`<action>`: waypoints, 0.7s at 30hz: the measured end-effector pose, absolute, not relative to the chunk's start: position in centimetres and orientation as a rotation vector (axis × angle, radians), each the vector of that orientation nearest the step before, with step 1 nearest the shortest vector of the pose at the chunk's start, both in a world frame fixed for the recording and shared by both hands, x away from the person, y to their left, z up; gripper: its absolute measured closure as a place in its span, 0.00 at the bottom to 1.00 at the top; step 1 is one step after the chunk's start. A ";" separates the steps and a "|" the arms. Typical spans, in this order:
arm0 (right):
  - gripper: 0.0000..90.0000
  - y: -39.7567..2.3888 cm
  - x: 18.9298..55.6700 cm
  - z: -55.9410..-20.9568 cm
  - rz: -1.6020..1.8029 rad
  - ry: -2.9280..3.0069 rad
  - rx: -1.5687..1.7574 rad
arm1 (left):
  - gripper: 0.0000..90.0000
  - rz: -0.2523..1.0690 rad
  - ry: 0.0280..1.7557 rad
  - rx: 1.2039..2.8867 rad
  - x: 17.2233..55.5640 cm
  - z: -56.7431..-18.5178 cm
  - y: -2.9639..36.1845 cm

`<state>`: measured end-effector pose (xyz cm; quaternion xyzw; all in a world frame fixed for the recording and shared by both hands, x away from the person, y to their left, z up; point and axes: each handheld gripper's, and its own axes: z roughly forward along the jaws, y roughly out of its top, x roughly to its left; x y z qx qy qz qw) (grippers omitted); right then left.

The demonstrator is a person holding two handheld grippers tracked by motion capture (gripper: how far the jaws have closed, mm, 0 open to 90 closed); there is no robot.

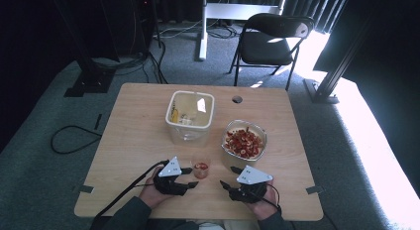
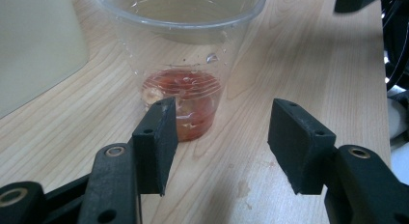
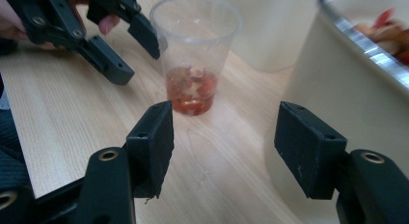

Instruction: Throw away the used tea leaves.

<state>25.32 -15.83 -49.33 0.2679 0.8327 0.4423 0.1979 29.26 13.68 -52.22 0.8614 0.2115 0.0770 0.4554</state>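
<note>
High view from where I'm standing: the person's left hand is resting low on the table [image 1: 133, 141], palm down, and the left gripper [image 1: 190, 177] is pointing level at the small clear cup [image 1: 200, 168]. Its jaws are standing apart with nothing between them; in the left gripper view the cup [image 2: 185, 64] is sitting just ahead of the pads, a little red stuff lying in its bottom. I reckon the cup is being lined up for a steadying grip. Behind it the tall clear tub [image 1: 188, 133] is waiting, well apart. The right gripper [image 1: 229, 176] is angling in toward the cup from the other side, jaws spread and empty, wrist low. Just beside it the bowl [image 1: 245, 122] of red pieces is sitting within easy reach, probably as the supply.
</note>
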 end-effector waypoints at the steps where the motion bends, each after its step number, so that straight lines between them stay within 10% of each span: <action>1: 0.42 -15.8 25.3 -49.3 1.238 2.330 0.750 | 0.49 0.196 0.522 2.129 29.2 -52.1 13.8; 21: 0.35 -10.2 28.3 -52.6 1.276 2.333 0.791 | 0.42 0.397 0.691 2.074 29.7 -51.0 18.7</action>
